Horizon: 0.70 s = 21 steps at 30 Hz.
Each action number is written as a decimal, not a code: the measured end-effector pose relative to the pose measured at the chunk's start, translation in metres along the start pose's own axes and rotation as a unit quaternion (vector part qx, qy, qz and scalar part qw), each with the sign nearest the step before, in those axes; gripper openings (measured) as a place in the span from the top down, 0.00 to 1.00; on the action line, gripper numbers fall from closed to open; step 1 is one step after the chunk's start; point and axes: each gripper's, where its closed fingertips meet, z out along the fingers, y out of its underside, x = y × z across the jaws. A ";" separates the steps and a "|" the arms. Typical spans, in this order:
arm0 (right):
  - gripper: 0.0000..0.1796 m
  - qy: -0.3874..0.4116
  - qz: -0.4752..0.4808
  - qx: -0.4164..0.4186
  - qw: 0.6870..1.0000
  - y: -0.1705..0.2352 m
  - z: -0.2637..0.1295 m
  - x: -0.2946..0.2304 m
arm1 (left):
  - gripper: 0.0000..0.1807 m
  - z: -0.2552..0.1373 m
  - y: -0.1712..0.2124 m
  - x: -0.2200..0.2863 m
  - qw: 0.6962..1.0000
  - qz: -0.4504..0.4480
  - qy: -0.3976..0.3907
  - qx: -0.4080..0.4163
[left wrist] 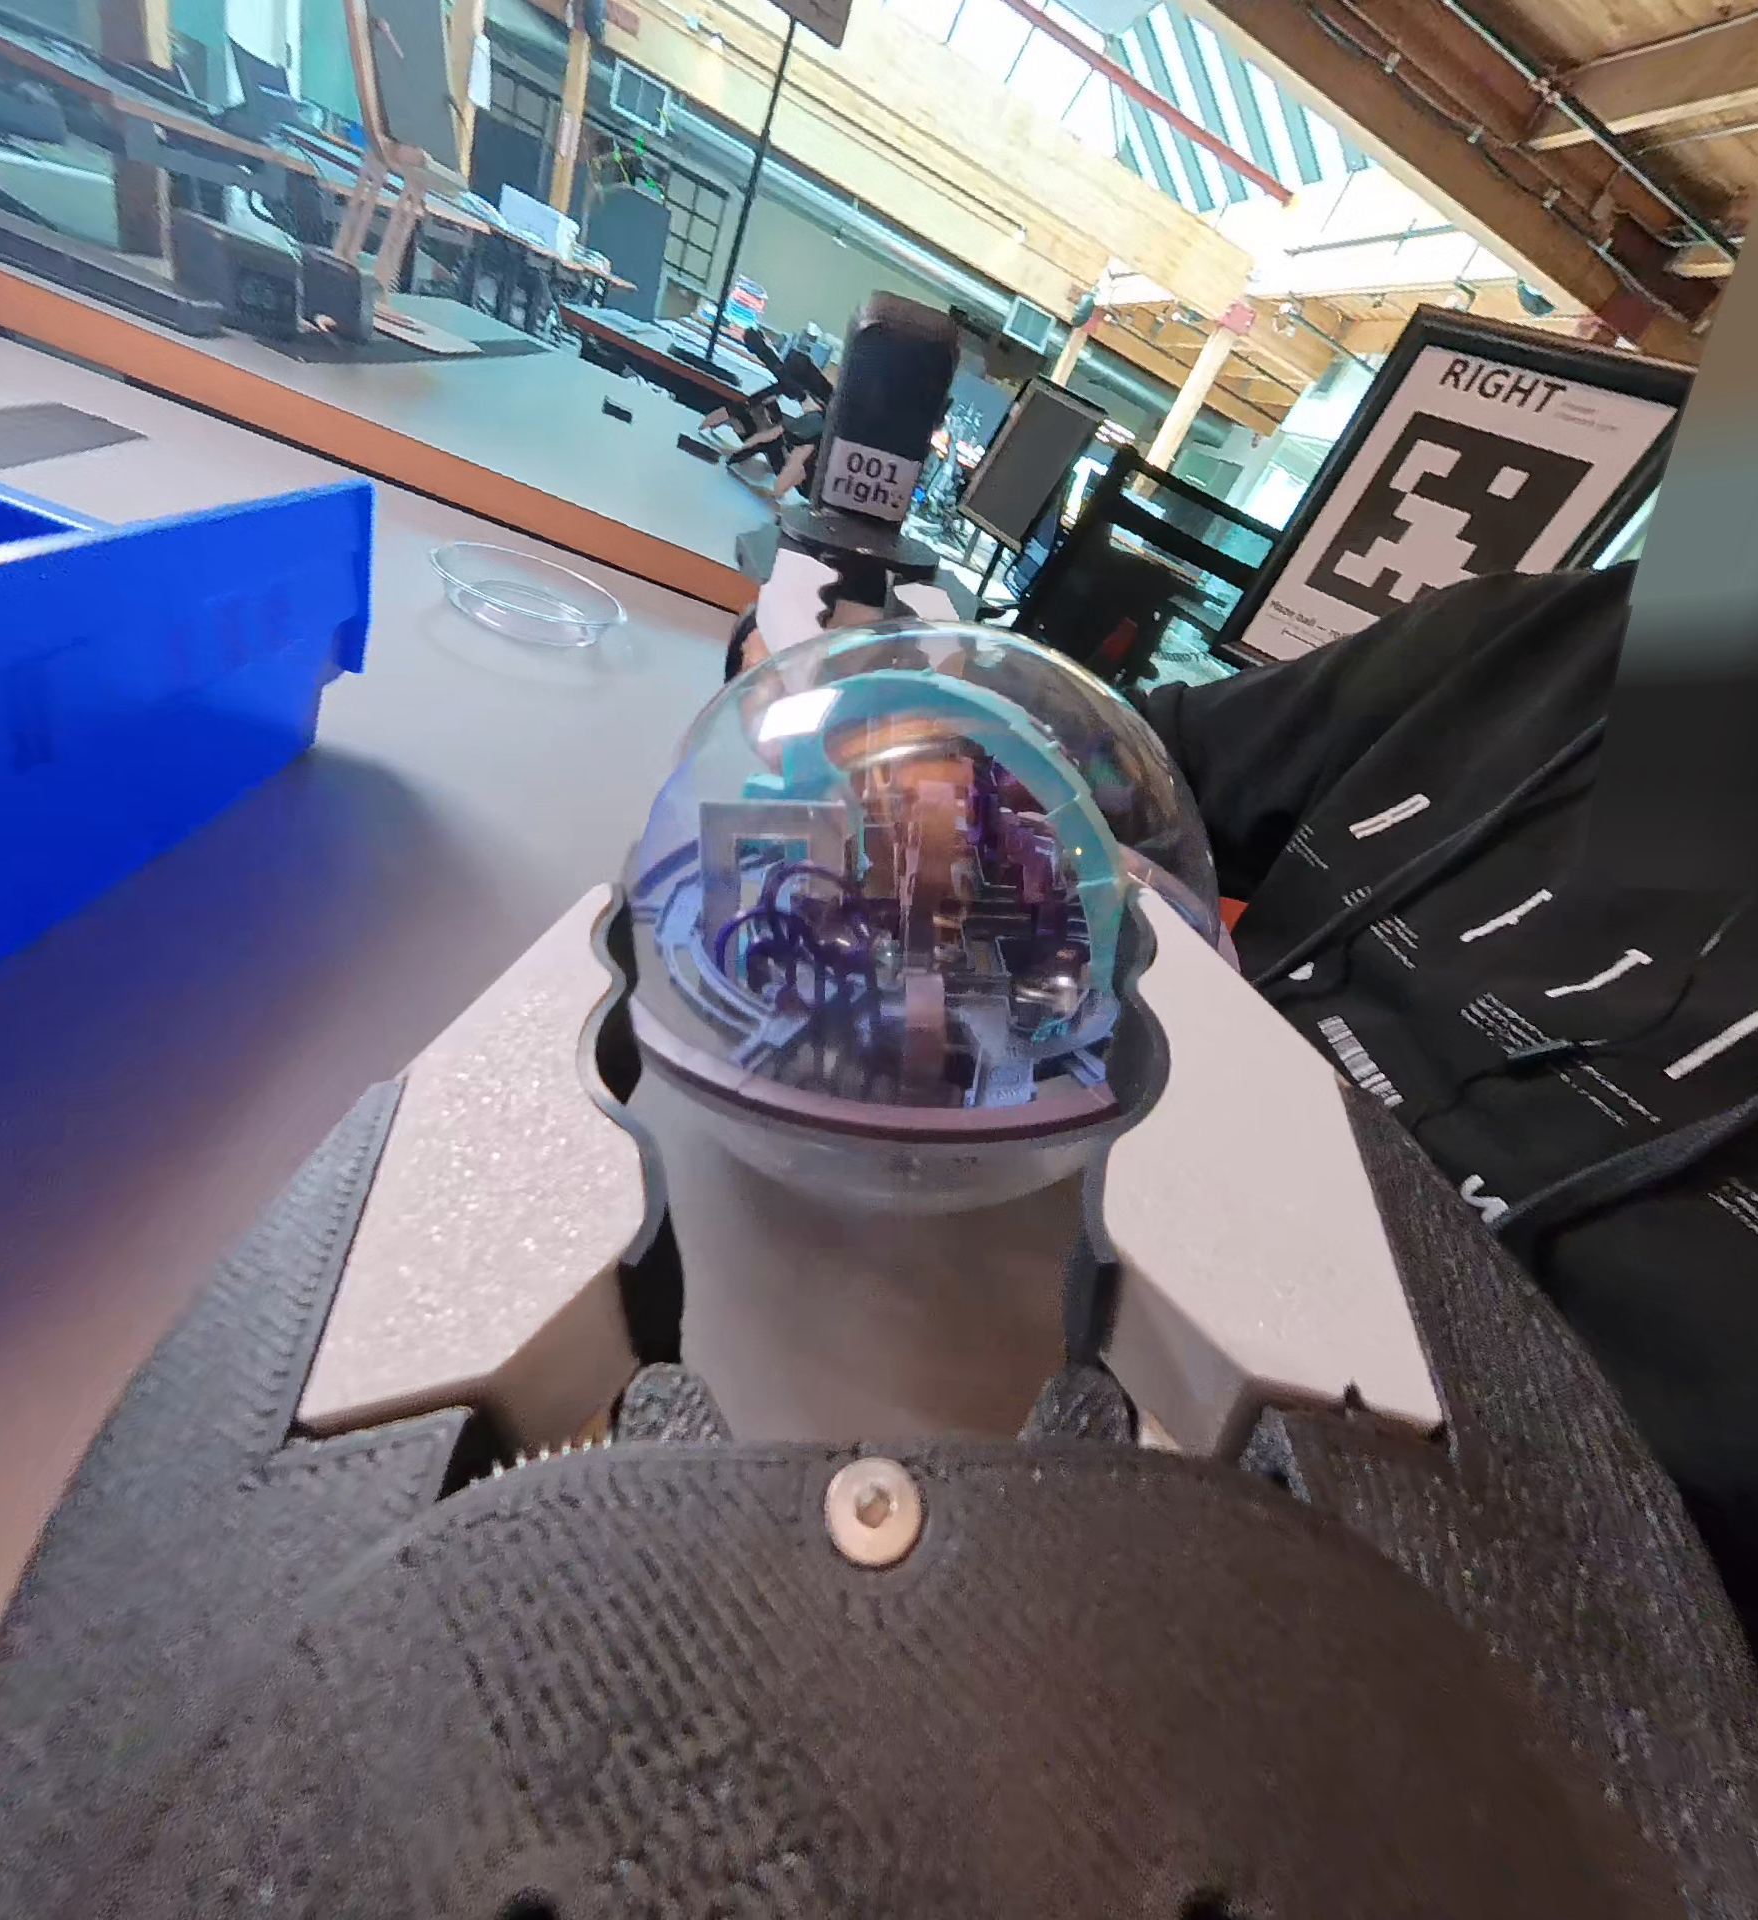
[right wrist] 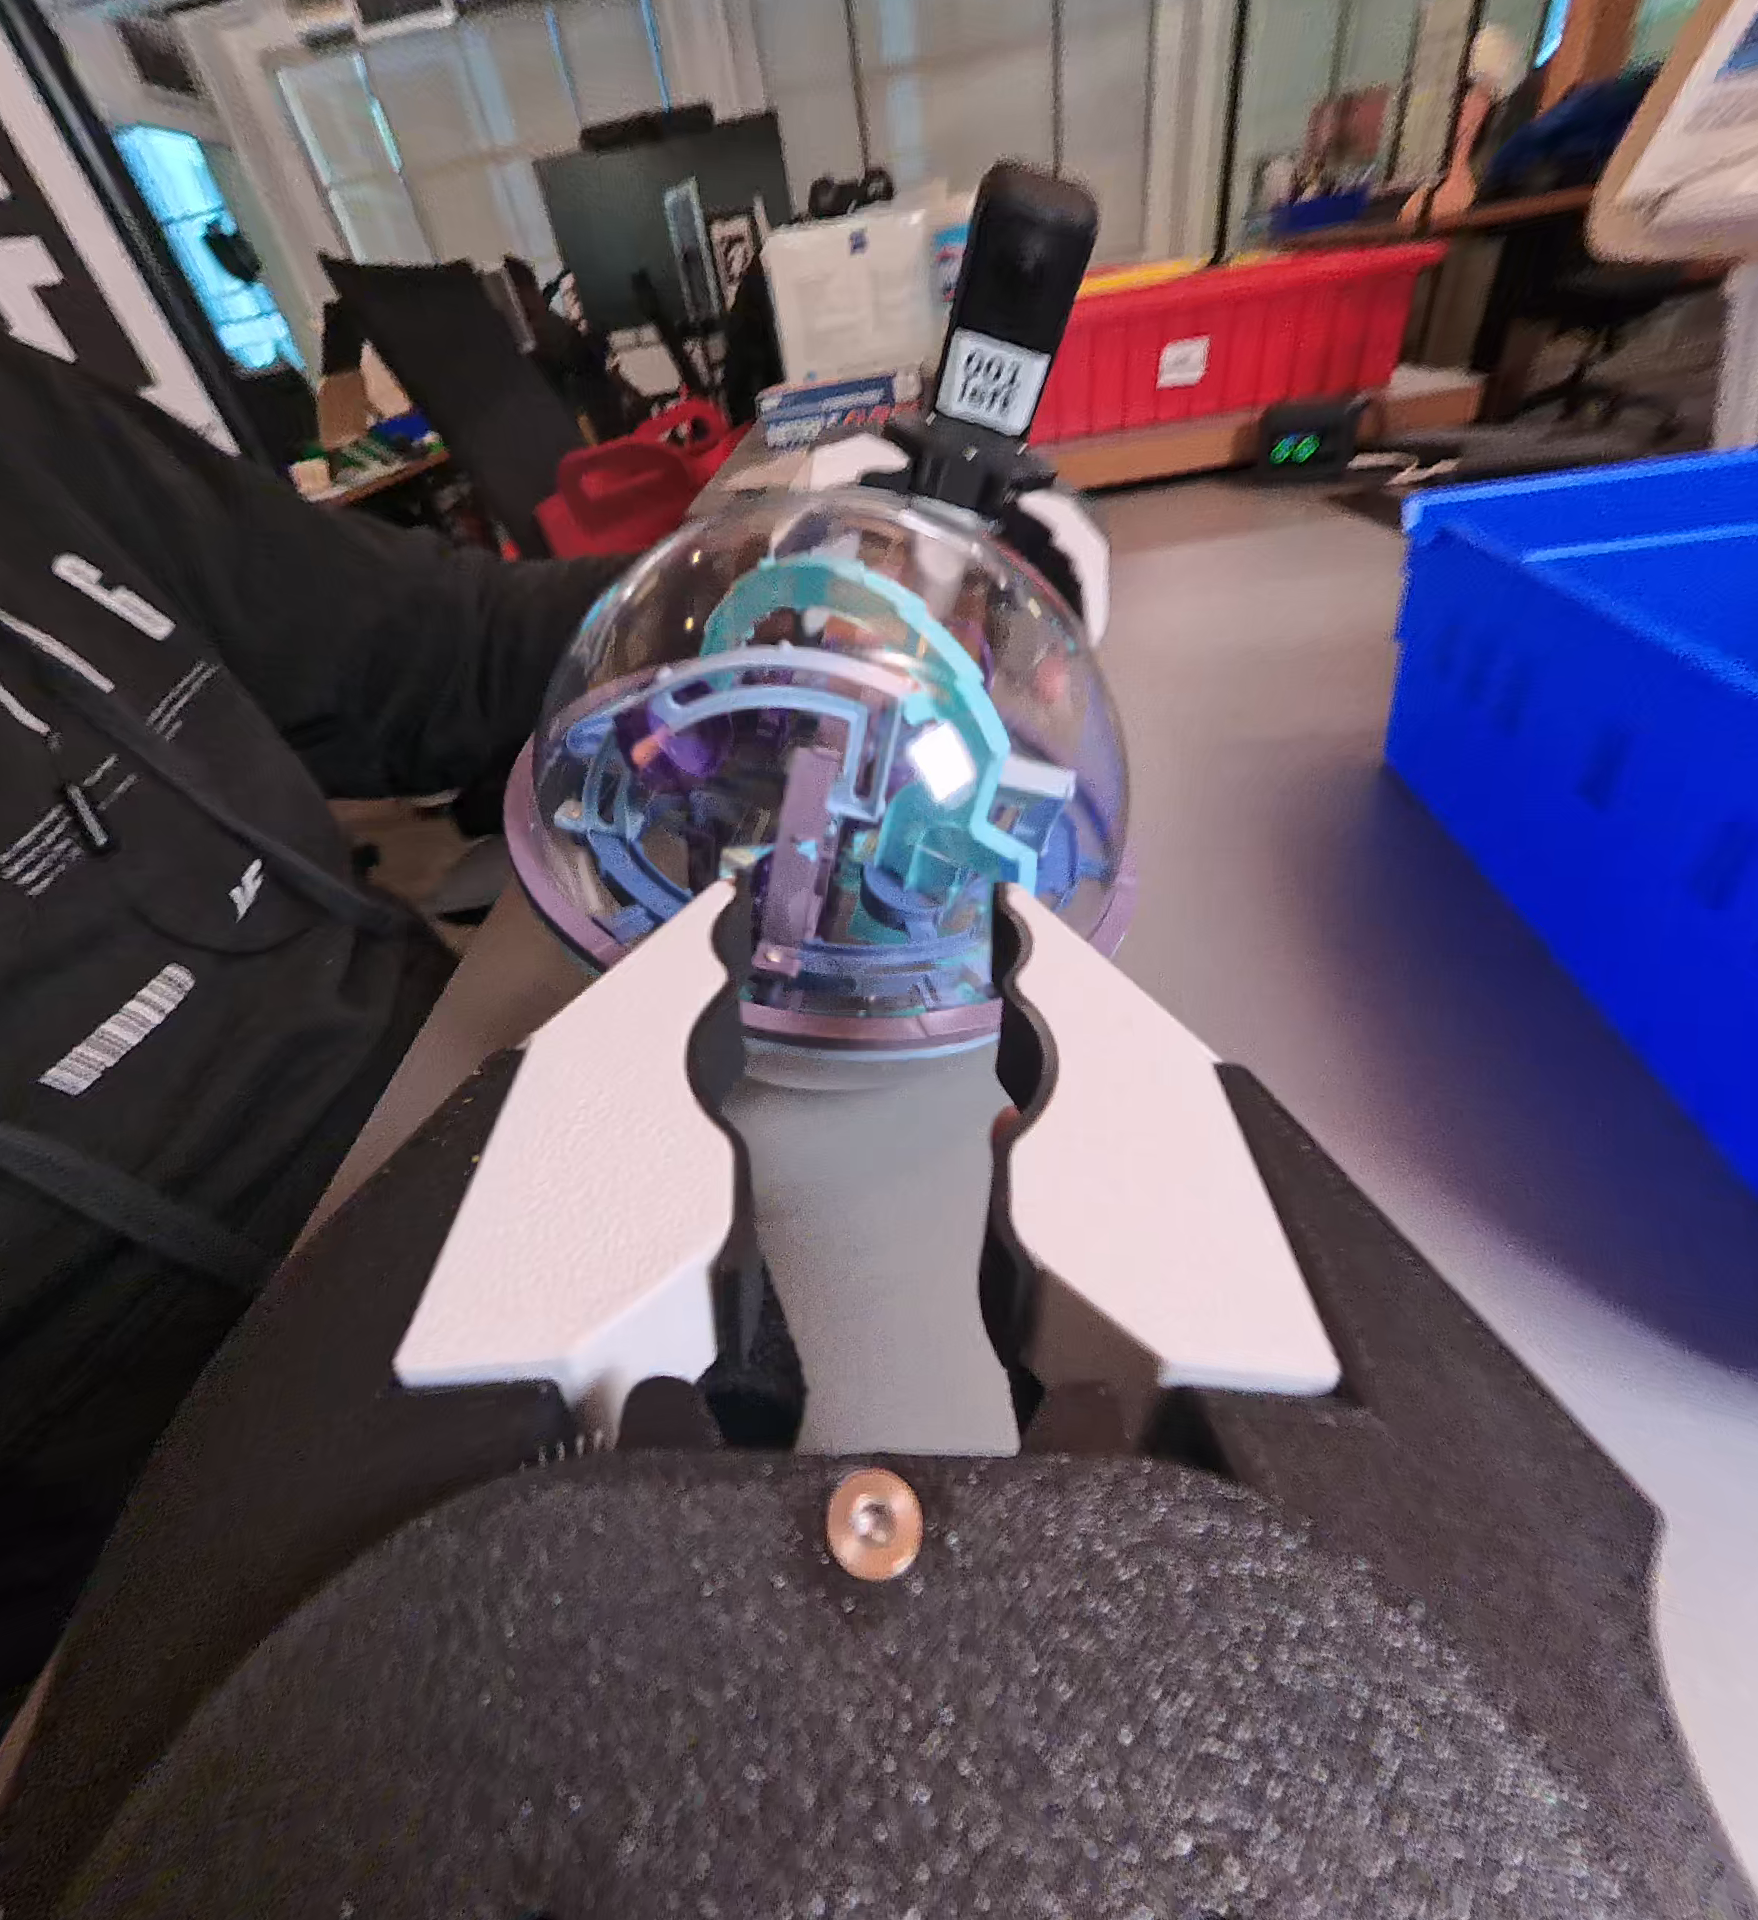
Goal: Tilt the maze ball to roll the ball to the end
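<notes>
The maze ball (left wrist: 916, 914) is held up above the grey bench (left wrist: 501, 790) between the two claws, which face each other from opposite sides. The left claw (left wrist: 880, 997) pinches it around its lower half, at the dark rim where the two clear halves meet, with the white fingers (left wrist: 501, 1122) cupping the shell. The right claw (right wrist: 864, 935) pinches the opposite side with only its tips on the clear dome.

Inside the shell, a small steel ball (left wrist: 1049, 987) seems to sit low on the right in the left wrist view, among the teal, blue and purple tracks. I cannot tell how far along the route it is.

Risks from here, as I judge them:
- The shell is smooth and round, so if the two claws turn at different rates, it could twist out of the shallow right-side grip.
- A quick or large tilt would likely throw the little ball off its narrow track, losing progress.
- The maze ball hangs close to the bench edge by the person's black sleeve (right wrist: 231, 644), so a slip could send it rolling to the floor.

A blue bin (right wrist: 1623, 727) and a clear dish (left wrist: 527, 594) stand well apart, clear of the work.
</notes>
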 end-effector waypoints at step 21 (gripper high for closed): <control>0.51 -0.068 0.046 -0.135 0.987 0.050 0.016 -0.024 | 0.41 0.019 0.033 0.023 0.994 0.015 0.051 -0.092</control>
